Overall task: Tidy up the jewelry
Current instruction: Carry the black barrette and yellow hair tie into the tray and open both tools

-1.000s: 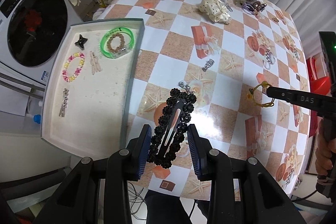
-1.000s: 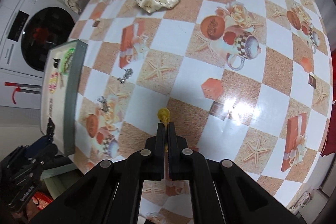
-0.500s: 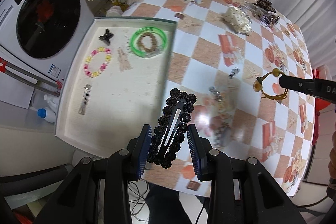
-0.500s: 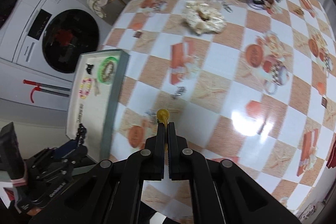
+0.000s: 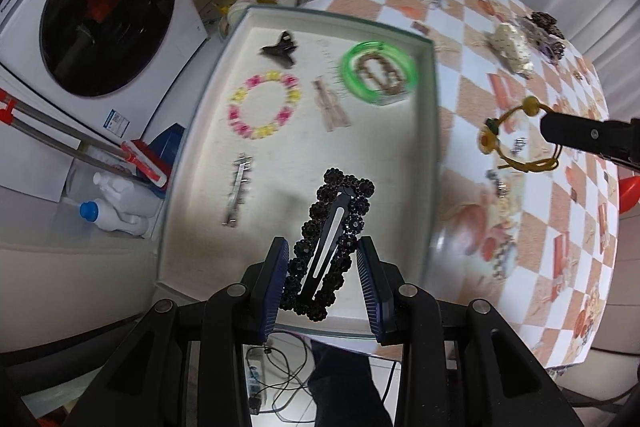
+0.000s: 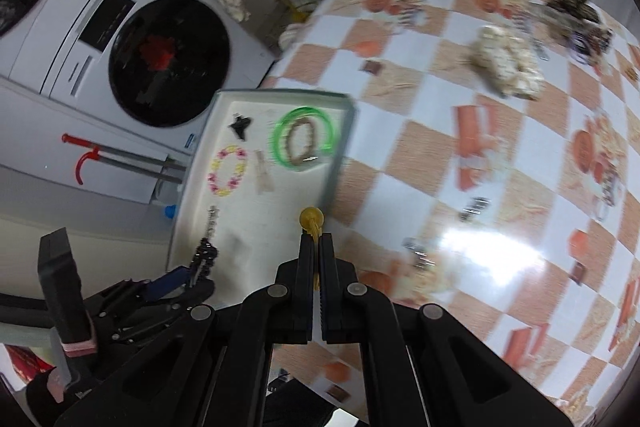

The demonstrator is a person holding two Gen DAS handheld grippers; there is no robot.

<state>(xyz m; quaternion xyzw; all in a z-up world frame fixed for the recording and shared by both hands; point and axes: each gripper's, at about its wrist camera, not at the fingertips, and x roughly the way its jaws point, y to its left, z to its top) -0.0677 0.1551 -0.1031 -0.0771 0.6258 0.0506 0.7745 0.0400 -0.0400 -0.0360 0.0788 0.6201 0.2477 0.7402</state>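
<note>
The left tool (image 5: 323, 269) has its two blue pads partly closed on a big black hair clip (image 5: 329, 243) with little black beads all round it. The clip sticks out forward between the pads and hangs over the near part of the white tray (image 5: 424, 187).

The right tool (image 6: 316, 251) is shut tight on a thin yellow cord bracelet (image 5: 516, 137). In the right wrist view only its round yellow bead (image 6: 311, 217) pokes out past the tips. In the left wrist view the bracelet hangs in the air from the tool's black tip, over the checked surface (image 5: 500, 39), just beside the tray's right wall.

Inside the tray lie more things, all apart from each other. There is a silver hair pin (image 5: 238, 191) near the left side. Farther back is a pink and yellow bead ring (image 5: 264, 105). Next to it lie some pale thin clips (image 5: 330, 101). A green bangle (image 5: 378, 73) sits at the far right corner with a brown bead bracelet (image 5: 378, 77) inside it. A small black claw clip (image 5: 280, 49) is at the far left.

On the surface, well away from the tray, sits a cream scrunchie (image 5: 512, 45) and a dark pile of other jewelry (image 5: 546, 27). Some small silver bits (image 5: 498, 183) lie closer. A white washing machine (image 5: 100, 15) stands beside the tray.
</note>
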